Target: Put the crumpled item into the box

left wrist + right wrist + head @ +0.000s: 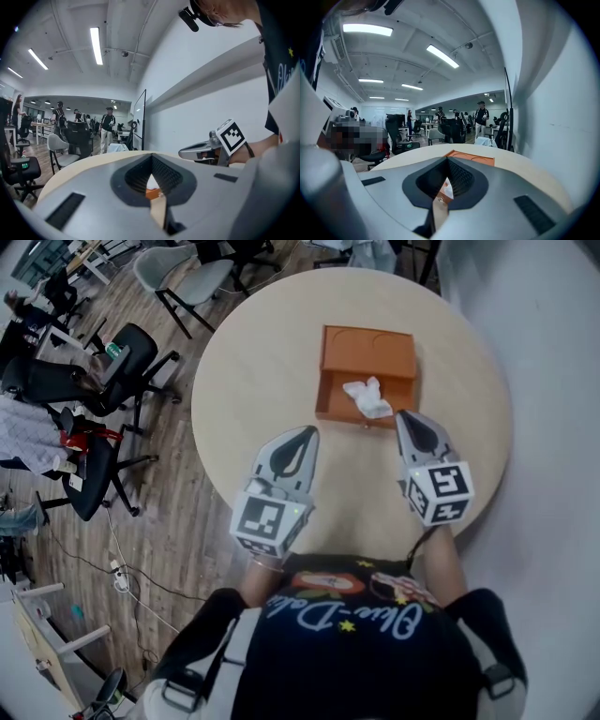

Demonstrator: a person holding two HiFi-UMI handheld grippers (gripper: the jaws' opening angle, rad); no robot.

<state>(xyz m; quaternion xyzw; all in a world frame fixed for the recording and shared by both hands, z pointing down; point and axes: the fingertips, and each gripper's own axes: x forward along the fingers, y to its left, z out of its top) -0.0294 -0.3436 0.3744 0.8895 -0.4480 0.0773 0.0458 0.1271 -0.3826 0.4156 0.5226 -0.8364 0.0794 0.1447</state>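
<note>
Round table (253,362): crumpled tissue (367,397) lies in orange box (367,348), just ahead of right gripper (405,418), farther from left gripper (307,433); both pressed together, empty

The person wears a black T-shirt (347,662) with white and orange lettering and small yellow stars. The left gripper (306,433) and right gripper (404,416) are pale grey pointed shells, each carrying a black-and-white marker cube (270,519).

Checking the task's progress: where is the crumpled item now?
In the head view, the crumpled item lies inside the orange box on the round table, in its near right part, just ahead of the right tongs.
</note>
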